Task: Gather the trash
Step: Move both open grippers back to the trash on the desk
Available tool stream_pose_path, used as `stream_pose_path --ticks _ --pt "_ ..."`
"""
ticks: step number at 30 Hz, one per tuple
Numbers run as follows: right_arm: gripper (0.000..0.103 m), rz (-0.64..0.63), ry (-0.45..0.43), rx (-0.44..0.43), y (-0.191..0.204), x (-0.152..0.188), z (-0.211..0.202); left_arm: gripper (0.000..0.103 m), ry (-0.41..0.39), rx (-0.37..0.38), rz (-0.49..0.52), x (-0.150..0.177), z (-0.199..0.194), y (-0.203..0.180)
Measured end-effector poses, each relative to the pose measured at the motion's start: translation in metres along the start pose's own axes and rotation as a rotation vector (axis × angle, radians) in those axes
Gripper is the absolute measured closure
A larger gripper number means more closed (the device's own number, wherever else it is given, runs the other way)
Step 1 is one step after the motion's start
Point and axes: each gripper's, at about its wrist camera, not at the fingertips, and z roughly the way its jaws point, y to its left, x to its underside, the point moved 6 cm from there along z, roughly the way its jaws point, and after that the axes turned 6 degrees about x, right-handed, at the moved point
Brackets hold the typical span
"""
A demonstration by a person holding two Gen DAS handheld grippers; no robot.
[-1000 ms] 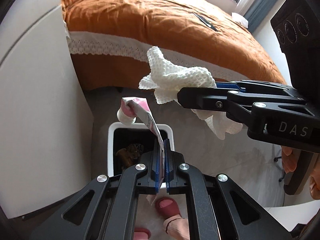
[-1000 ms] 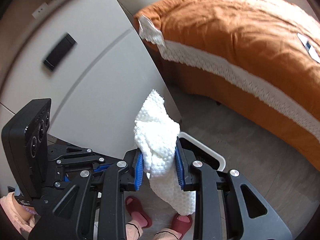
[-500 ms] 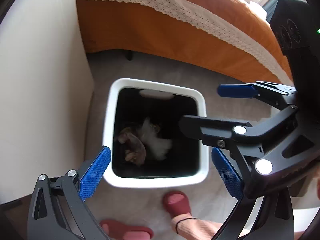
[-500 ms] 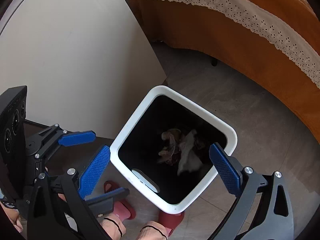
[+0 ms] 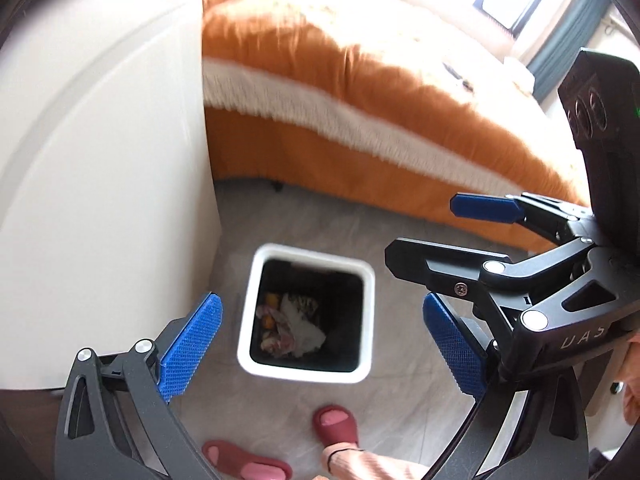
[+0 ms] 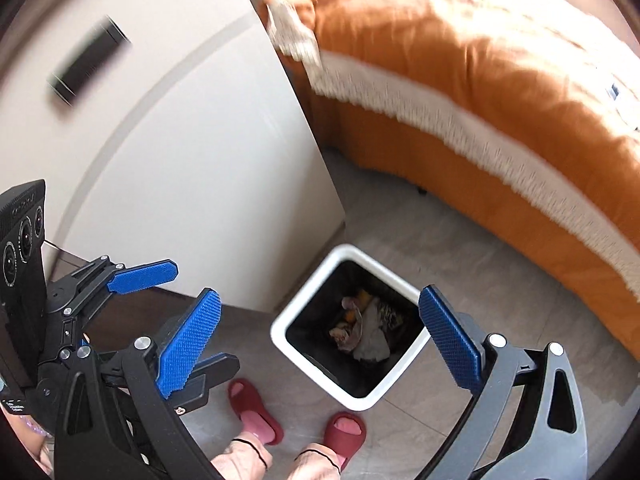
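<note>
Showing only in the right wrist view, a dark remote (image 6: 86, 62) lies on the white table (image 6: 192, 152).

1. The trash bin (image 5: 306, 374) has a white rim and black inside, at 6 o'clock in the left wrist view.
2. The trash (image 5: 294, 326) in it mixes white, pink and orange.
3. The bedspread (image 5: 360, 64) at 12 o'clock is burnt orange with a cream fringed band.
4. Gripper pads (image 6: 188, 346) are blue, knurled.
5. The slippers (image 6: 344, 428) are dark red.
6. The floor (image 6: 460, 264) is grey.
</note>
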Motion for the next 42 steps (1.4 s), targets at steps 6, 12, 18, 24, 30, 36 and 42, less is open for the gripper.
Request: stream_pose_path --ticks 6,12,18,24,30,36,42 --pt "0.004 -0.027 -0.173 0.005 0.026 -0.045 -0.101 0.005 -0.116 -0.009 0.003 -0.035 -0.090 -0.035" --pt "0.004 -0.072 -0.353 -0.016 0.062 -0.090 -0.191 0.005 -0.253 -0.089 0.023 -0.059 -0.182 -0.054" --pt "0.004 -0.167 -0.483 -0.070 0.110 -0.122 -0.248 0.005 -0.350 -0.227 -0.014 -0.062 -0.260 -0.042" --pt "0.004 -0.308 -0.558 -0.198 0.183 -0.137 -0.279 0.005 -0.462 -0.399 -0.105 -0.054 -0.340 0.008" --pt "0.004 -0.488 -0.513 -0.331 0.278 -0.144 -0.276 0.005 -0.500 -0.568 -0.206 -0.024 -0.408 0.070" --pt "0.004 -0.625 -0.491 -0.388 0.360 -0.145 -0.260 0.005 -0.507 -0.738 -0.349 0.019 -0.467 0.135" --pt "0.004 -0.756 -0.438 -0.429 0.427 -0.141 -0.233 0.005 -0.507 -0.816 -0.462 0.055 -0.495 0.191"
